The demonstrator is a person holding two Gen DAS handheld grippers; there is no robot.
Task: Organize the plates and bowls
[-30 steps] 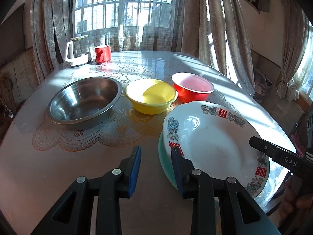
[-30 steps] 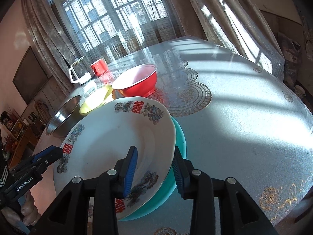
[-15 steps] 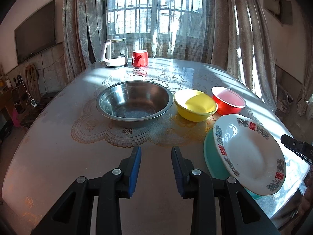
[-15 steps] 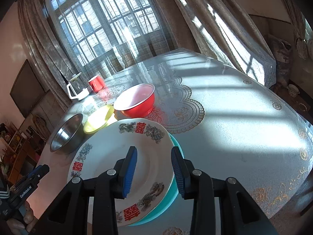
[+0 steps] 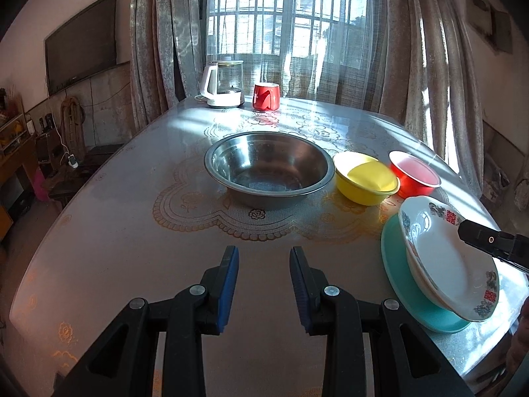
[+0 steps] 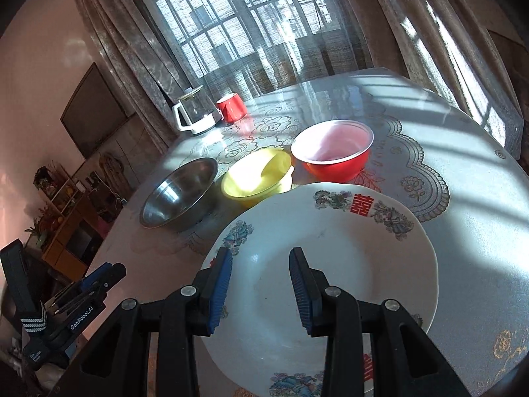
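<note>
**Left wrist view: plates stacked, bowls left in a row**

The left gripper (image 5: pixel 263 281) was held above bare table (image 5: pixel 109 231) with its jaws spread and nothing between them, aimed toward the steel bowl (image 5: pixel 269 168). Beside that bowl, the yellow bowl (image 5: pixel 365 178) and the red bowl (image 5: pixel 413 173) were lined up closely, probably to be nested by size.

In the right wrist view, the right gripper (image 6: pixel 258 284) was poised over the white patterned plate (image 6: pixel 330 264), jaws parted, with no pad seen pressing on the rim. The plate was resting tilted on the teal plate (image 5: pixel 396 274), off-centre, which suggests it had been set there as a stack. The kettle (image 5: pixel 223 82) and the red mug (image 5: pixel 266 96) were standing well apart at the far edge.
</note>
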